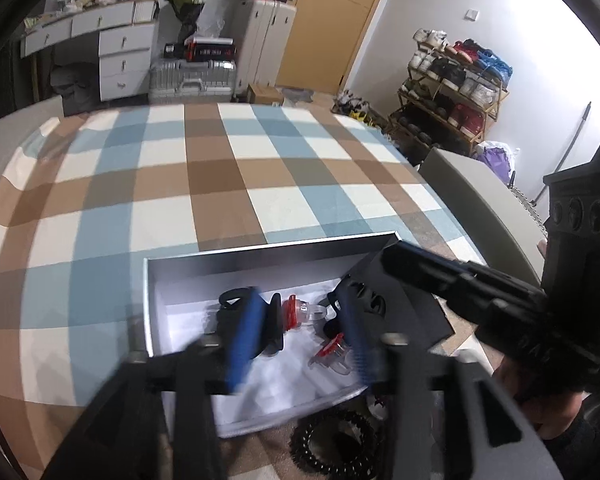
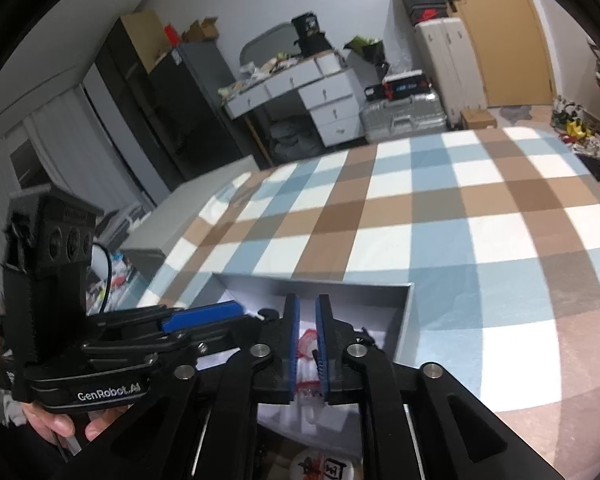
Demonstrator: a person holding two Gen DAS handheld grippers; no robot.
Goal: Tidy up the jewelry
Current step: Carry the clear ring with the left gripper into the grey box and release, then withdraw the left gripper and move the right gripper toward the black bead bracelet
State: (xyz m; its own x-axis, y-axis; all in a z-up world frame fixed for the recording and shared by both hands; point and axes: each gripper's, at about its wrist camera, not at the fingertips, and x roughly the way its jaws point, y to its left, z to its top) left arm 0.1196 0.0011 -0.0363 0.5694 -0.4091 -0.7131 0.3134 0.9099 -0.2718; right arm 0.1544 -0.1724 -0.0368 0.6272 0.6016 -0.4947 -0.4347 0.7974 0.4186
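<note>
Left wrist view: the left gripper (image 1: 300, 328) is hanging over an open white box (image 1: 156, 304) sitting on a checked blue, brown and white bedcover (image 1: 180, 184). Its jaws are standing apart with blue pads (image 1: 246, 336), blurred, and nothing is being pressed between them. Inside the box, black pieces (image 1: 236, 300) and clear jewelry pieces with red parts (image 1: 296, 310) are lying on white lining. A dark toothed ring (image 1: 336, 446) is lying on the cover just outside the box's near wall. The right gripper (image 1: 480, 296) is reaching in from the right over the box's corner. No writing is legible here.

Right wrist view: the right gripper (image 2: 307, 340) is pointing down into the same box (image 2: 404, 320); its jaws are standing a narrow gap apart, a red and clear piece (image 2: 306, 338) showing through the gap below, not visibly clamped. The left gripper (image 2: 204, 318) is entering from the left, its body reading "GenRobot.AI" in white. A hand (image 2: 56, 424) is holding it from beneath.
</note>
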